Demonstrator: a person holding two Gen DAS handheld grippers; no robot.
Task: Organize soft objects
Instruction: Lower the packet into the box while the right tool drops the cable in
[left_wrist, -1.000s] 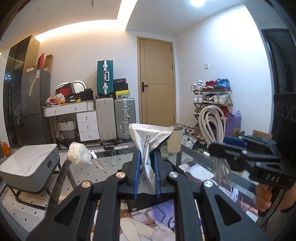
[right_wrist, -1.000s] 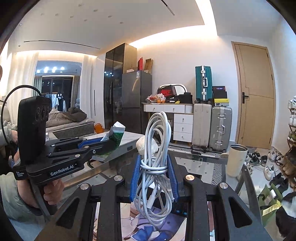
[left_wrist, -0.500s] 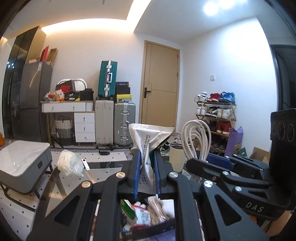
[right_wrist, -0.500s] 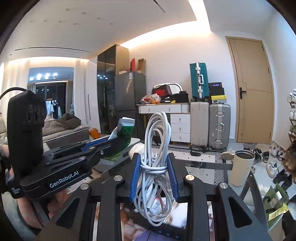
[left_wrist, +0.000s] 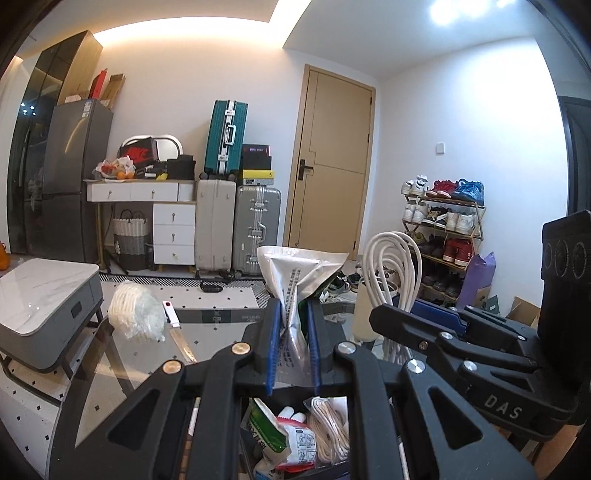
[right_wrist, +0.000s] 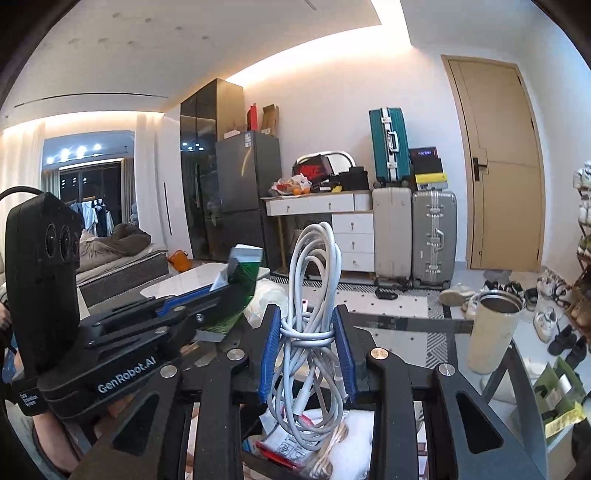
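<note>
My left gripper (left_wrist: 291, 345) is shut on a white and green foil pouch (left_wrist: 295, 275), held upright above a dark bin (left_wrist: 295, 439) that holds small packets and a cord bundle. My right gripper (right_wrist: 307, 354) is shut on a coiled white cable (right_wrist: 314, 295), also above the bin (right_wrist: 295, 443). The right gripper (left_wrist: 439, 332) with the cable (left_wrist: 391, 266) shows right of the pouch in the left wrist view. The left gripper (right_wrist: 207, 299) with the pouch (right_wrist: 242, 273) shows at left in the right wrist view.
A clear bag of white pads (left_wrist: 135, 314) and a small white stick (left_wrist: 170, 314) lie on the glass table (left_wrist: 122, 369). A beige tumbler (right_wrist: 493, 332) stands at the table's right. A grey side table (left_wrist: 44, 310) stands to the left. Suitcases and a shoe rack line the walls.
Both grippers have moved forward over the bin with their loads, so the bin's contents now show beneath the fingers. The grips have not changed.
</note>
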